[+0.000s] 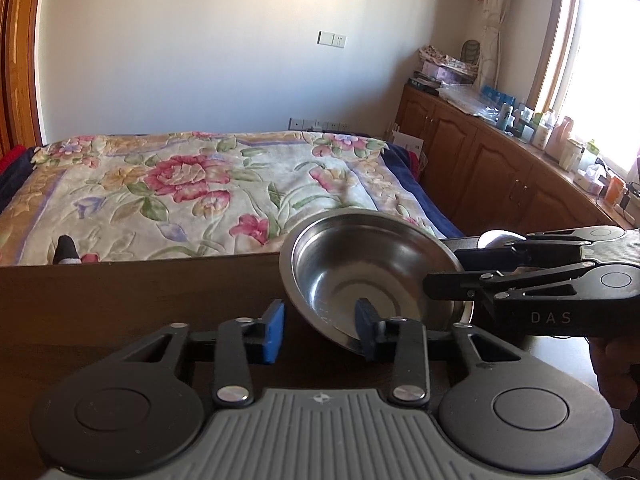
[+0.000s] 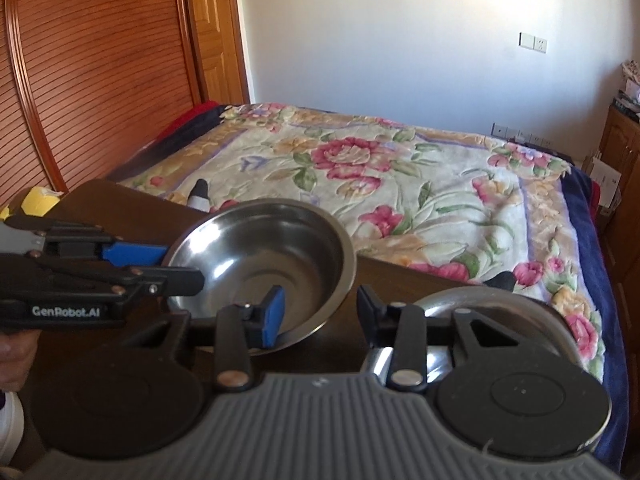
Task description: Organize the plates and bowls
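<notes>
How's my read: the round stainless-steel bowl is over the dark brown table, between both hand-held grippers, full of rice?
Wrong on the rice: the round stainless-steel bowl is empty, as the right wrist view shows. It is over the dark brown table, between the left hand-held gripper and right hand-held gripper.

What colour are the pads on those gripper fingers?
Blue. The pads show best in the right wrist view, against the steel bowl.
</notes>
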